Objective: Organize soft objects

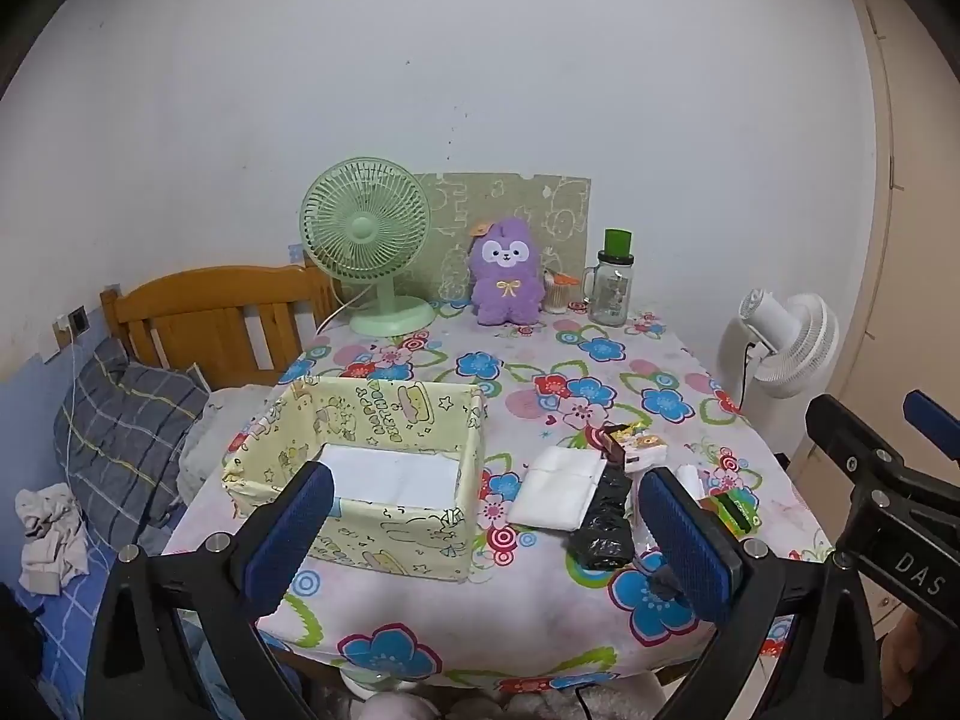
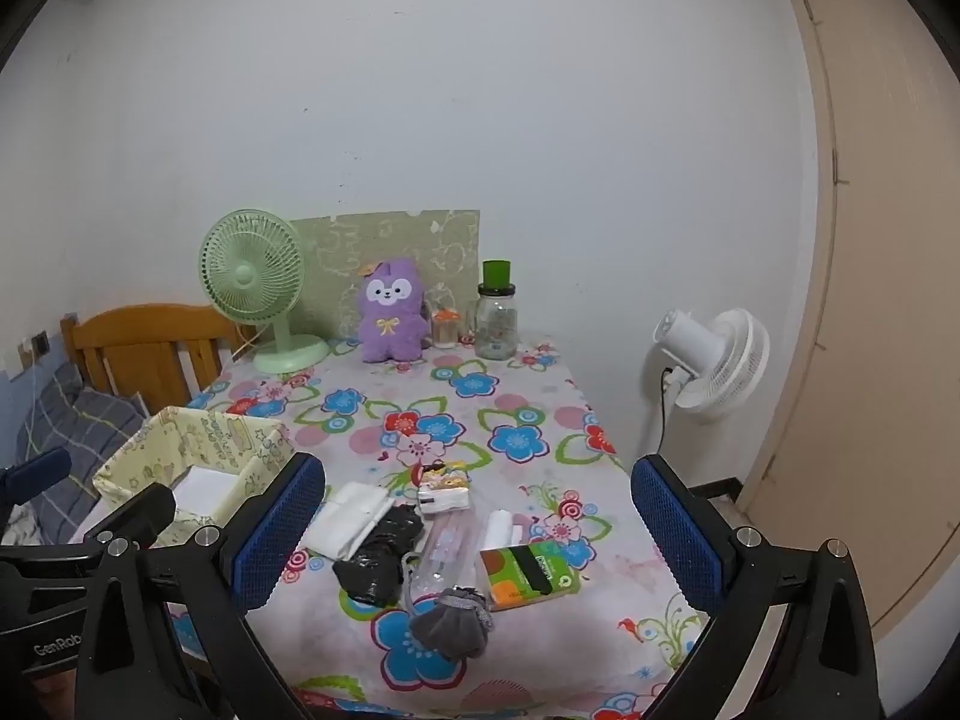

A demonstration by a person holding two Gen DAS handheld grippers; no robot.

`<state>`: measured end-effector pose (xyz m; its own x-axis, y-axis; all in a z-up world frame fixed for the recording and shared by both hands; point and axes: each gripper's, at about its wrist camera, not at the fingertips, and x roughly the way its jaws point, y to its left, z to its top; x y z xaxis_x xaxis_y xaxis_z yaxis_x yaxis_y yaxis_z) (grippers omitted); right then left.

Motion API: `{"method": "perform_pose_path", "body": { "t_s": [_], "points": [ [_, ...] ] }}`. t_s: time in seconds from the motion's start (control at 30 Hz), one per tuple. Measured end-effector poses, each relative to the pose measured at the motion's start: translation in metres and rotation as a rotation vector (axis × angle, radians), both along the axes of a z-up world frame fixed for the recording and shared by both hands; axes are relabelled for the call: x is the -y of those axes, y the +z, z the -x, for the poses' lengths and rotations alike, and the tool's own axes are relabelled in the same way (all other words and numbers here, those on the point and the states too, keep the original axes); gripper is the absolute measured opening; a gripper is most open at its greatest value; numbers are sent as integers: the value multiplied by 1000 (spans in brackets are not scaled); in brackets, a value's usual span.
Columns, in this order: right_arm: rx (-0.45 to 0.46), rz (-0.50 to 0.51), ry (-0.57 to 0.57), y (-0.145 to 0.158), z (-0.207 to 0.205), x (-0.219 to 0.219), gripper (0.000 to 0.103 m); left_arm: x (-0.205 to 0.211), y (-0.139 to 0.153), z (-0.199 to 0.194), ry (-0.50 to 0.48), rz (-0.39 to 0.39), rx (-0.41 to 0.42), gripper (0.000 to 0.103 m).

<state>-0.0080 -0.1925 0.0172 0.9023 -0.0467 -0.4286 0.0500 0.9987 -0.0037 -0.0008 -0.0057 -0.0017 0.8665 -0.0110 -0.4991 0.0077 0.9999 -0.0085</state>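
Nothing is held yet: the left gripper (image 1: 486, 531) and the right gripper (image 2: 480, 531) are both spread wide and empty, hovering above the near edge of the flowered tablecloth (image 2: 510, 414). The step in hand is judged to be the very start, the approach before a first pick. The soft things are gathered in a loose cluster toward the near right of the table: a folded white cloth (image 2: 351, 516), a crumpled black bag (image 2: 378, 558), a grey knitted pouch (image 2: 456, 621) nearest the edge, and a green and orange packet (image 2: 528, 570) beside it. A yellow fabric box (image 1: 366, 468) stands to their left, open-topped, with only a white sheet seen on its floor; it is taken to be the destination. For the next move, one gripper would need to be lowered over a single item, probably the white cloth lying just beside the box, and closed gently on it so the neighbouring black bag is not dragged along
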Motion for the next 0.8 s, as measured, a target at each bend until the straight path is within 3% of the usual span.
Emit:
{"method": "perform_pose_path", "body": {
  "t_s": [0.8],
  "points": [
    [-13, 13, 2, -2, 1, -4, 103, 4, 0, 5, -8, -12, 15, 103]
  ]
}}
